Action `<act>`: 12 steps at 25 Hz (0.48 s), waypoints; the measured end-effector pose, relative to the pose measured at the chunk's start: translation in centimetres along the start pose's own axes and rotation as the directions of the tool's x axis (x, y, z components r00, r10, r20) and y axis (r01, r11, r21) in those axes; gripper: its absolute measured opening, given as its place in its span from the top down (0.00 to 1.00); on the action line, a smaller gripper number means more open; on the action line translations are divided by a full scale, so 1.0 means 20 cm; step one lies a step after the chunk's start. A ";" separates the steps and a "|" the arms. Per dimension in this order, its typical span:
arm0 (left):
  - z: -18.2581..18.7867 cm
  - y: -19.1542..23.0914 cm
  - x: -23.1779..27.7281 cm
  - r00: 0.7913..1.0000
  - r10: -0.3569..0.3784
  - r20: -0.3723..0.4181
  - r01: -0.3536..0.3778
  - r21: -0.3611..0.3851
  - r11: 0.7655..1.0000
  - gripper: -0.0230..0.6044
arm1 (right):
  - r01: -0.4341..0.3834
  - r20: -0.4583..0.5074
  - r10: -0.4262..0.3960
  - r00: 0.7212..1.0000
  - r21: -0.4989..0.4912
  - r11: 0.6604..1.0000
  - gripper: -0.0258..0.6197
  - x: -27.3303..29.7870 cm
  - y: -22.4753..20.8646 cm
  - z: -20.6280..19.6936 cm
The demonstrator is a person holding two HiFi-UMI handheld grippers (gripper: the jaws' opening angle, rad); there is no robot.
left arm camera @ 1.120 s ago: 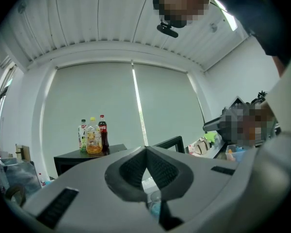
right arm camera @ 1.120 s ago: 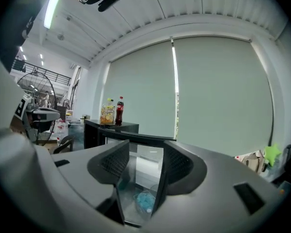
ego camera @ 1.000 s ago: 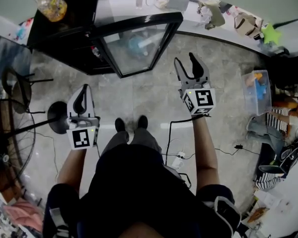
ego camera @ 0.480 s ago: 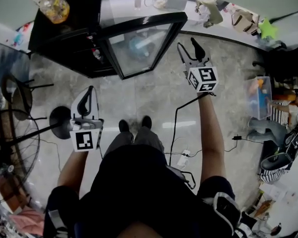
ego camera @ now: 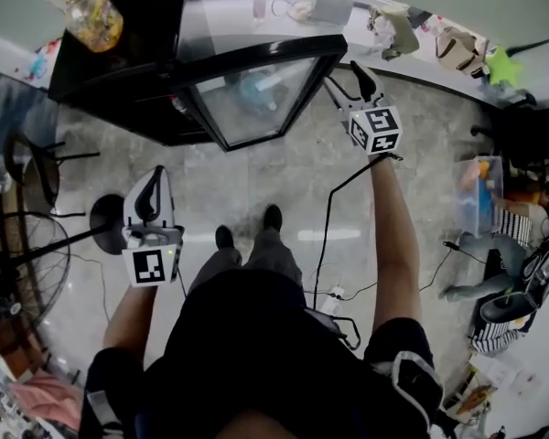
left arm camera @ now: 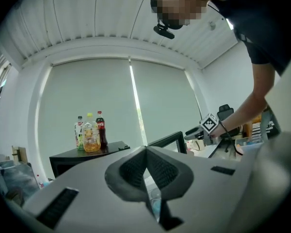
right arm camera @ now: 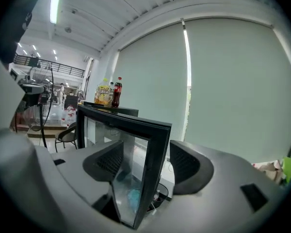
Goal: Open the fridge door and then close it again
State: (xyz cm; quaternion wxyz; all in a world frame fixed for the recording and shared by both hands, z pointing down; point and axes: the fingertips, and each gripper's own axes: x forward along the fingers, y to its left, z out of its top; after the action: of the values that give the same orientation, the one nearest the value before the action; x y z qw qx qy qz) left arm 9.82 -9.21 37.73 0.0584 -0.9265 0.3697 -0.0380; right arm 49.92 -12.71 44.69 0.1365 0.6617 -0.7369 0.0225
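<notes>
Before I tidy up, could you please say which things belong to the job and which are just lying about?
Job: fridge; its glass door, open; right tongs, just opening wider, door edge between them.
Lying about: bottles on the fridge, chair, plastic bin.

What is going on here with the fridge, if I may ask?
A person is working a glass fridge door with hand-held grippers. The door stands swung open. The right gripper is at its free edge, jaws just opened wider, straddling that edge without clamping it. The left gripper hangs back, shut and empty.
</notes>
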 end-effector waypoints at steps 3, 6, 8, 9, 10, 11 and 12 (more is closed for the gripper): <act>-0.01 -0.06 0.06 1.000 0.022 -0.018 -0.022 0.002 1.000 0.93 | -0.084 -0.006 0.084 0.996 -0.001 0.996 0.48 0.08 -0.07 -0.07; -0.03 -0.12 0.10 0.998 0.041 -0.041 -0.040 0.010 0.999 0.93 | -0.160 -0.013 0.160 0.987 -0.011 0.987 0.48 0.15 -0.12 -0.13; -0.04 -0.14 0.13 0.997 0.054 -0.059 -0.053 0.016 0.998 0.93 | -0.205 -0.011 0.205 0.979 -0.001 0.979 0.48 0.18 -0.15 -0.16; -0.05 -0.15 0.14 0.996 0.060 -0.067 -0.059 0.019 0.998 0.93 | -0.227 -0.011 0.227 0.974 0.000 0.974 0.48 0.20 -0.16 -0.18; -0.06 -0.15 0.14 0.995 0.066 -0.074 -0.064 0.023 0.998 0.93 | -0.249 -0.009 0.249 0.968 -0.002 0.968 0.48 0.22 -0.16 -0.19; -0.07 -0.15 0.15 0.994 0.072 -0.080 -0.070 0.027 0.997 0.93 | -0.269 -0.006 0.269 0.963 -0.005 0.963 0.48 0.24 -0.17 -0.19; -0.07 -0.15 0.16 0.993 0.079 -0.086 -0.076 0.030 0.997 0.93 | -0.285 -0.001 0.285 0.959 -0.006 0.959 0.48 0.26 -0.17 -0.20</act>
State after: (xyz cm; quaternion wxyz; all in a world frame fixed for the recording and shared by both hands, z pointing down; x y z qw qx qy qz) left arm 13.95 -9.36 39.66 0.0561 -0.9081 0.4070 -0.0812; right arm 53.43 -17.35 49.18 0.1339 0.5484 -0.8245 0.0394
